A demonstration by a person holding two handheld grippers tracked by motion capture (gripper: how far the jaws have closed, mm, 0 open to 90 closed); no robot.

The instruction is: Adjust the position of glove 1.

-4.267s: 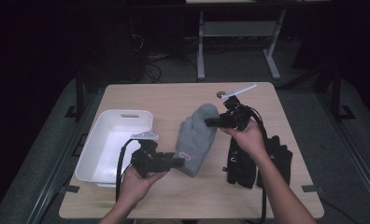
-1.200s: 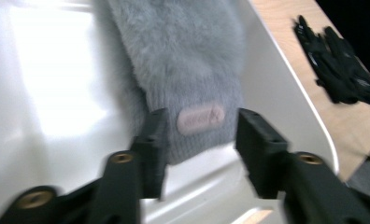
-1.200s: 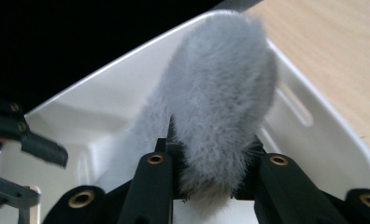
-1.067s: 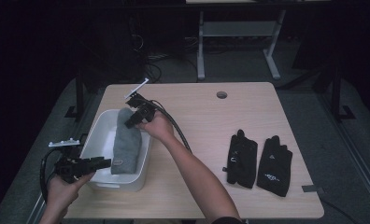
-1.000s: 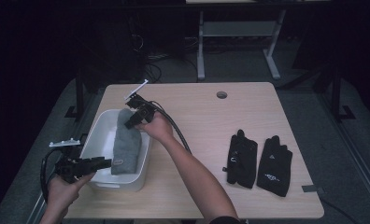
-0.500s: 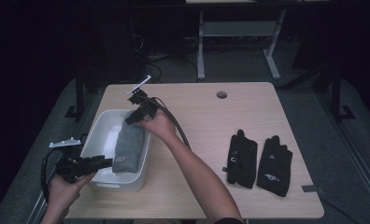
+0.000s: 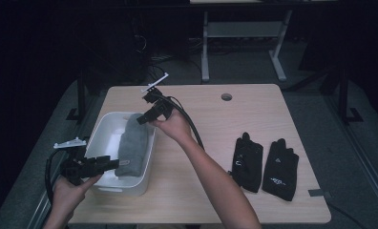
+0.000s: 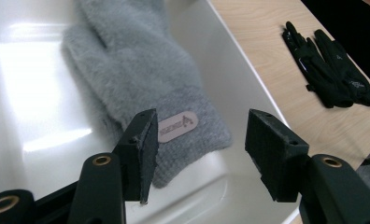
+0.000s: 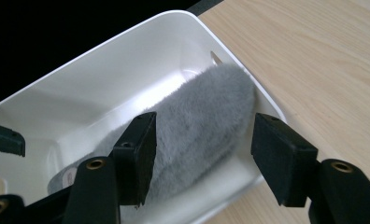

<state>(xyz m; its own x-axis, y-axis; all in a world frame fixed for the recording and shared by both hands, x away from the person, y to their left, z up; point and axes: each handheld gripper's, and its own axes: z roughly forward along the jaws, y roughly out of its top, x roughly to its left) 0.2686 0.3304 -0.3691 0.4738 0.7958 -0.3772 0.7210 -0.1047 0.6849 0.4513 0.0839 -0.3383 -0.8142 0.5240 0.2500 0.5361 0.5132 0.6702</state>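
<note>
Both jaws spread, just opened, gripping nothing: the left gripper [image 7: 111, 163] near the fluffy grey knitted mitten [image 7: 132, 149], the right gripper [image 7: 142, 119] at its 12 o'clock; either could snag it out of the white plastic tub [image 7: 101, 134].

A light wooden table [image 7: 254, 119] with rounded corners fills the middle of the high view, a small round hole [image 7: 226, 97] near its far edge. Around it lies grey carpeted floor [image 7: 349, 143], dim toward the frame's edges. At the upper centre stands the pale metal frame of another table [image 7: 239, 33], with tangled cables [image 7: 163, 59] on the floor to its left. The upper left and upper right corners sink into darkness.
</note>
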